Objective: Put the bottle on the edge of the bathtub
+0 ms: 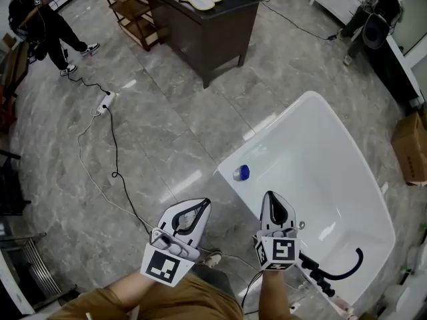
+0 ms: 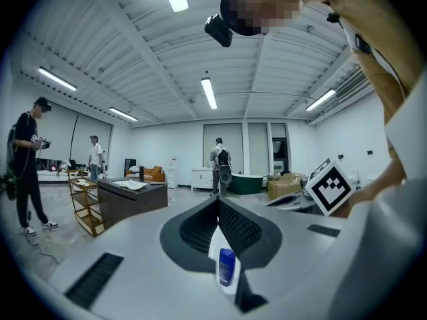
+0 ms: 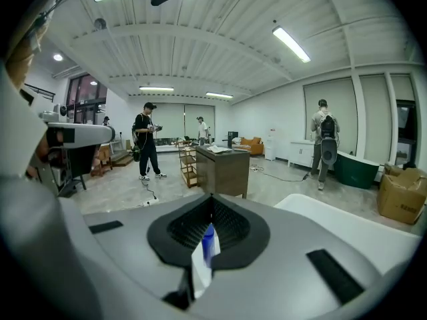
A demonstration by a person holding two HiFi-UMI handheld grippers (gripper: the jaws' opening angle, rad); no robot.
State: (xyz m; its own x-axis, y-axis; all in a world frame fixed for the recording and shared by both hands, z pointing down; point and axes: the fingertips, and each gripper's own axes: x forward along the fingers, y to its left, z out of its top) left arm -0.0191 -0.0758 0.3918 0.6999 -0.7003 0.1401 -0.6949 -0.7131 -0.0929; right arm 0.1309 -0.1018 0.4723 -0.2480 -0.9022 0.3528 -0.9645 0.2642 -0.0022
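The bottle [image 1: 241, 173] stands upright on the tub [image 1: 313, 105] rim at its near left corner, just ahead of both grippers and between their lines of aim. The right gripper [image 1: 270, 196] looks slightly the nearer, and the left gripper [image 1: 204, 203] hangs over the floor beside the tub. Both are clenched tip to tip on nothing. Nothing stands between them and the bottle. A cable [image 1: 113, 153] trails across the floor to the left, and a dark table [image 1: 213, 25] stands well beyond.

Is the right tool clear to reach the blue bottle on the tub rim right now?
Probably yes. The bottle stands alone on the bathtub rim just ahead of the right tool, with nothing between them. Its jaws are shut, so they would need opening first.
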